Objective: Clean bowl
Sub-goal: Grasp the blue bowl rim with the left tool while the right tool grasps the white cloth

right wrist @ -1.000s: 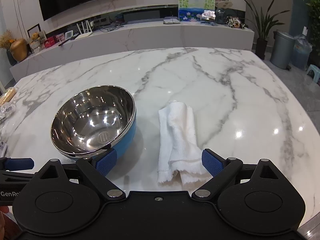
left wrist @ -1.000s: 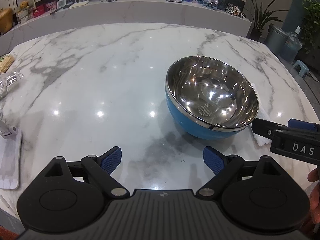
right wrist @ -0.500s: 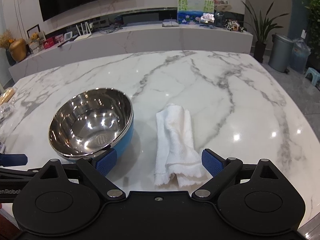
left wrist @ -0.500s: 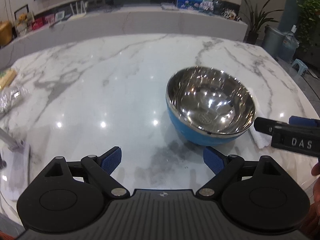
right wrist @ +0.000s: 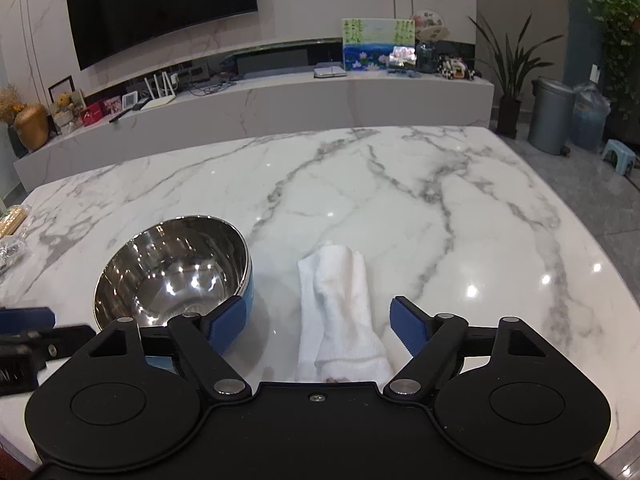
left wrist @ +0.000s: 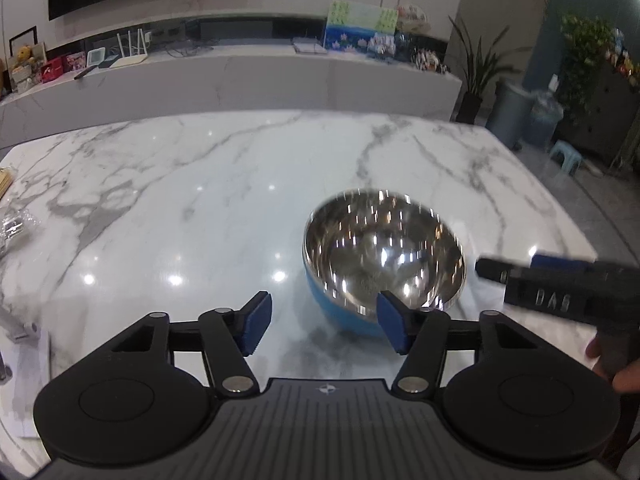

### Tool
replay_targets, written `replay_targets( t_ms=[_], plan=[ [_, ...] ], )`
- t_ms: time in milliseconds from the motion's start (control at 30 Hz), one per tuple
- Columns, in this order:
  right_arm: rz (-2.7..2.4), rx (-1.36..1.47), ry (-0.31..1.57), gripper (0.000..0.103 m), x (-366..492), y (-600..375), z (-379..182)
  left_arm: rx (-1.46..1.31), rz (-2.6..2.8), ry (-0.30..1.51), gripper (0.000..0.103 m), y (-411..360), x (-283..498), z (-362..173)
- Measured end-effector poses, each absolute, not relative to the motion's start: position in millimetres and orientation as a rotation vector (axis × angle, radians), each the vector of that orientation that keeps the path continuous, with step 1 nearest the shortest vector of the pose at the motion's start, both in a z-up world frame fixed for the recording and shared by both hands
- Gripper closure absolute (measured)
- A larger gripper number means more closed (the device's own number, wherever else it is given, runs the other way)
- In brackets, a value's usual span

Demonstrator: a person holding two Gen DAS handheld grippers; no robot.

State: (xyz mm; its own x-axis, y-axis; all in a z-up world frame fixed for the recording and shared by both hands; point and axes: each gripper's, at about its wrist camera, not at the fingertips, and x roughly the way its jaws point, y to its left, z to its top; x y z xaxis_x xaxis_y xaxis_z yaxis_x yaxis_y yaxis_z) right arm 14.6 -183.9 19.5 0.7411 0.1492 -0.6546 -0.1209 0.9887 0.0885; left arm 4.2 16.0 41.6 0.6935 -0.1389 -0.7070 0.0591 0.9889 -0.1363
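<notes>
A steel bowl [left wrist: 384, 264] with a blue outside stands upright on the marble table [left wrist: 200, 200]. My left gripper [left wrist: 325, 326] hovers just before its near left side. Its jaws are closing with only bare table between them, and the right pad overlaps the bowl's near rim in this view. A folded white cloth [right wrist: 340, 312] lies just right of the bowl [right wrist: 172, 276]. My right gripper [right wrist: 318, 328] is over the cloth's near end, jaws closing with the cloth between them, and the pads stand clear of it. Each gripper shows in the other's view: right gripper [left wrist: 560, 292], left gripper [right wrist: 24, 336].
Clear plastic wrapping [left wrist: 16, 224] and a white sheet [left wrist: 28, 380] lie at the table's left edge. A person's hand [left wrist: 616, 364] holds the right gripper. The table's right edge [right wrist: 600, 264] drops to the floor. A long marble counter [right wrist: 280, 108] runs behind.
Both grippers' jaws have narrowed, the left more. The left gripper has risen and tilted up, so the bowl sits lower in its view. The right gripper has barely moved.
</notes>
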Motion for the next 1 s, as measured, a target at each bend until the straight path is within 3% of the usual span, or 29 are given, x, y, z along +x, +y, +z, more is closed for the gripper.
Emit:
replay_targets(
  t_ms=[233,367,600,767,1000],
  plan=[
    [0.135,-0.010,0.726,0.031,33,-185,25,-0.161,-0.058,0.777,0.048,28,29,57],
    [0.119,-0.020,0.774,0.047,48,-190,21,-0.168,-0.049,0.831,0.048,35,50,56],
    [0.139,-0.105,0.868,0.049,72,-190,7,-0.147,-0.037,0.940,0.055,42,76,33],
    [0.146,-0.069,0.931,0.051,77,-194,-11,-0.192,-0.055,0.960,0.054,48,80,26],
    [0.163,-0.057,0.970,0.066,78,-188,-23,-0.202,-0.105,0.974,0.055,46,80,23]
  ],
)
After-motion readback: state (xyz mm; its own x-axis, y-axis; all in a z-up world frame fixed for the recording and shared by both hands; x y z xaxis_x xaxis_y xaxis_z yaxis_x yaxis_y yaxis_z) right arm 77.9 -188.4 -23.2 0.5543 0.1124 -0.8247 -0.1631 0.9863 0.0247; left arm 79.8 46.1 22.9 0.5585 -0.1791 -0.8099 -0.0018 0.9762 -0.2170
